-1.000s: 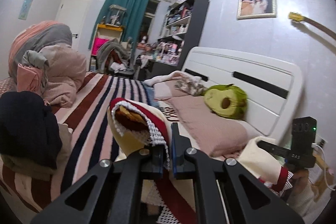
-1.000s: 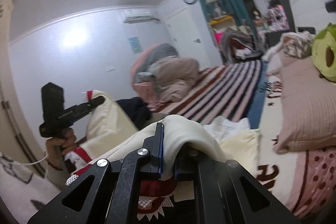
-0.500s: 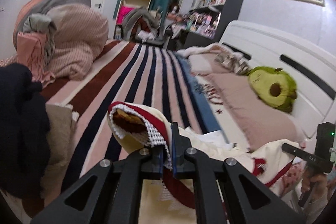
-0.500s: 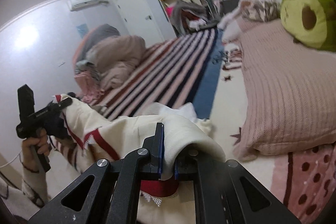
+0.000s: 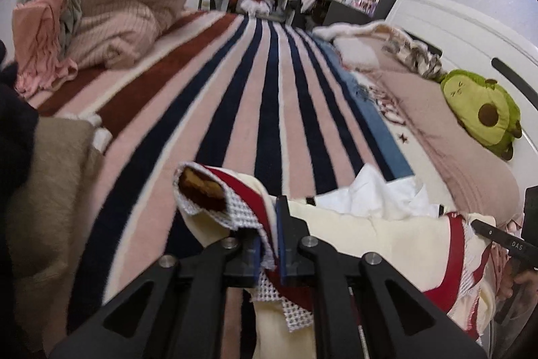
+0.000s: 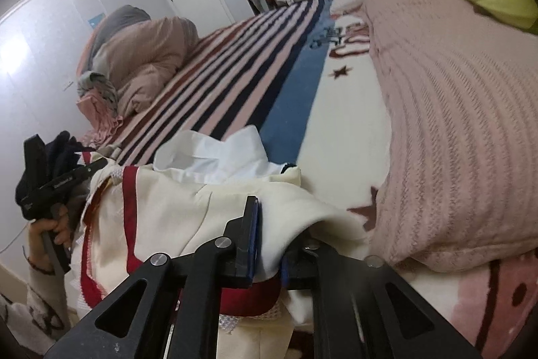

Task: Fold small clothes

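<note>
A small cream garment with red trim and white lace (image 5: 386,244) hangs stretched between my two grippers, low over the striped bed. My left gripper (image 5: 269,244) is shut on its red-and-lace edge. My right gripper (image 6: 267,244) is shut on the cream cloth (image 6: 188,217) at the other end. The right gripper also shows at the right edge of the left wrist view (image 5: 504,241), and the left gripper at the left of the right wrist view (image 6: 64,180). A white garment (image 5: 373,190) lies on the bed just beyond the cream one.
A striped blanket (image 5: 255,90) covers the bed ahead. A rolled pink quilt with loose clothes (image 5: 111,15) lies at the far left. A dark and beige clothes pile (image 5: 40,174) is near left. A pink pillow (image 6: 454,123) and an avocado plush (image 5: 484,113) lie by the white headboard.
Both grippers have come down towards the bed with the cream garment held between them. The views tilted from the walls and ceiling down onto the blanket. Both grips are unchanged.
</note>
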The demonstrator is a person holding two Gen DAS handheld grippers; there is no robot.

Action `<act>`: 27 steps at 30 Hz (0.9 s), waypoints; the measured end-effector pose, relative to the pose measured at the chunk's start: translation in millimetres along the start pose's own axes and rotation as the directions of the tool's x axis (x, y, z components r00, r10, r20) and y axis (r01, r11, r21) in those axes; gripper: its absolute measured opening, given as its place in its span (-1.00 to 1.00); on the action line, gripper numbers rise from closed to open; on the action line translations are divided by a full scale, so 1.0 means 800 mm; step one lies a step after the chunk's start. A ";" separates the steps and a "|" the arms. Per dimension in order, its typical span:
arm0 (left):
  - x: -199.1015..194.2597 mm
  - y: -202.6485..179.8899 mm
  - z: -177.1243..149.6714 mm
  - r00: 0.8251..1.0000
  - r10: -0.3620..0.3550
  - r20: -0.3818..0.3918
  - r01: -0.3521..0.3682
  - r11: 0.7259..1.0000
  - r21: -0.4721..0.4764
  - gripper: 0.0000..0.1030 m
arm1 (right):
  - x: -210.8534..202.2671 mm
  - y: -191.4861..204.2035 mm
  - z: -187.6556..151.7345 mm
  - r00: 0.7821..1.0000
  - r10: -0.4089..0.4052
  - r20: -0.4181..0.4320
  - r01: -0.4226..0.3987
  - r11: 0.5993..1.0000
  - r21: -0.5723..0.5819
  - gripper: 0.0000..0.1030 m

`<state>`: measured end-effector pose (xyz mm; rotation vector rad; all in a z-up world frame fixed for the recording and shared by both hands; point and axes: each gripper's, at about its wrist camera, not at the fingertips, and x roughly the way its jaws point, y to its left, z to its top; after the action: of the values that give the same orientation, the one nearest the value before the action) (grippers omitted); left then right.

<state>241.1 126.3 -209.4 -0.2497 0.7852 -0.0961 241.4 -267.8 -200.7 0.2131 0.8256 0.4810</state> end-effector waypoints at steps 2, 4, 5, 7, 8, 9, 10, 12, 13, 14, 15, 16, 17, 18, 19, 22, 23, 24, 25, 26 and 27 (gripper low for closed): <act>0.004 0.002 -0.002 1.000 -0.007 -0.021 0.006 1.000 -0.008 -0.36 | 0.006 -0.003 0.001 1.000 0.014 -0.027 -0.014 1.000 0.014 -0.54; -0.004 0.002 -0.003 1.000 -0.016 -0.015 0.016 1.000 -0.008 0.15 | 0.006 -0.004 0.003 0.999 0.027 -0.042 -0.025 0.999 0.028 0.25; -0.013 0.000 -0.003 1.000 -0.015 0.001 0.015 1.000 0.002 0.19 | 0.001 -0.004 0.004 0.999 0.025 -0.039 -0.024 0.999 0.027 0.35; -0.029 -0.002 -0.001 1.000 -0.012 0.020 0.012 1.000 0.026 0.20 | -0.015 -0.004 0.006 1.000 0.013 -0.025 -0.013 1.000 0.027 0.36; -0.043 -0.002 0.000 0.999 -0.014 0.035 0.013 0.999 0.032 0.20 | -0.021 -0.005 0.008 1.000 0.010 -0.017 -0.010 0.999 0.031 0.36; -0.053 -0.002 0.000 0.999 -0.020 0.046 0.018 0.999 0.032 0.20 | -0.030 -0.005 0.009 1.000 0.006 -0.005 -0.006 0.999 0.034 0.36; -0.065 -0.002 0.001 0.998 -0.028 0.057 0.026 0.999 0.034 0.20 | -0.045 -0.002 0.009 1.000 -0.002 0.015 0.002 0.999 0.032 0.36; -0.093 -0.006 -0.002 0.996 -0.045 0.080 0.041 0.998 0.051 0.21 | -0.067 0.005 0.009 0.999 -0.014 0.049 0.013 1.000 0.018 0.36; -0.102 -0.010 -0.005 0.995 -0.053 0.085 0.047 0.997 0.063 0.21 | -0.075 0.009 0.008 0.998 -0.012 0.060 0.011 1.000 0.009 0.36; -0.116 -0.017 -0.010 0.994 -0.069 0.086 0.062 0.994 0.087 0.20 | -0.088 0.020 0.004 0.997 0.004 0.077 -0.003 1.000 -0.015 0.36; -0.123 -0.023 -0.015 0.993 -0.082 0.083 0.073 0.992 0.103 0.20 | -0.093 0.027 0.002 0.997 0.016 0.082 -0.014 0.999 -0.031 0.31; -0.131 -0.029 -0.021 0.992 -0.099 0.074 0.090 0.988 0.124 0.20 | -0.100 0.038 -0.002 0.995 0.040 0.086 -0.035 0.998 -0.057 0.21; -0.136 -0.035 -0.028 0.991 -0.116 0.062 0.106 0.984 0.143 0.20 | -0.107 0.054 -0.011 0.994 0.076 0.084 -0.068 0.993 -0.094 0.13; -0.141 -0.044 -0.038 0.990 -0.137 0.042 0.128 0.978 0.162 0.20 | -0.108 0.063 -0.016 0.992 0.096 0.076 -0.087 0.990 -0.114 -0.04; -0.142 -0.050 -0.046 0.988 -0.153 0.020 0.147 0.974 0.171 0.20 | -0.108 0.074 -0.024 0.991 0.121 0.062 -0.112 0.985 -0.135 -0.21; -0.135 -0.067 -0.073 0.977 -0.204 -0.068 0.213 0.961 0.174 -0.11 | -0.092 0.104 -0.056 0.982 0.189 -0.025 -0.190 0.968 -0.162 -0.60; -0.130 -0.072 -0.082 0.973 -0.208 -0.097 0.222 0.959 0.175 -0.22 | -0.085 0.109 -0.065 0.978 0.201 -0.051 -0.207 0.965 -0.161 -0.66; -0.124 -0.075 -0.091 0.971 -0.202 -0.123 0.222 0.960 0.172 -0.33 | -0.078 0.113 -0.077 0.974 0.211 -0.080 -0.222 0.962 -0.157 -0.75; -0.120 -0.076 -0.098 0.970 -0.198 -0.142 0.221 0.961 0.167 -0.39 | -0.068 0.116 -0.088 0.971 0.215 -0.107 -0.230 0.961 -0.152 -0.81; -0.112 -0.077 -0.107 0.966 -0.195 -0.168 0.222 0.962 0.158 -0.48 | -0.057 0.116 -0.098 0.969 0.209 -0.135 -0.228 0.963 -0.142 -0.82; -0.107 -0.079 -0.111 0.966 -0.186 -0.179 0.214 0.964 0.157 -0.49 | -0.049 0.116 -0.103 0.969 0.196 -0.153 -0.217 0.967 -0.133 -0.82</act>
<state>117.9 64.2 -194.7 -0.1549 0.9070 -0.3796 126.6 -206.5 -196.1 0.1292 0.9032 0.7583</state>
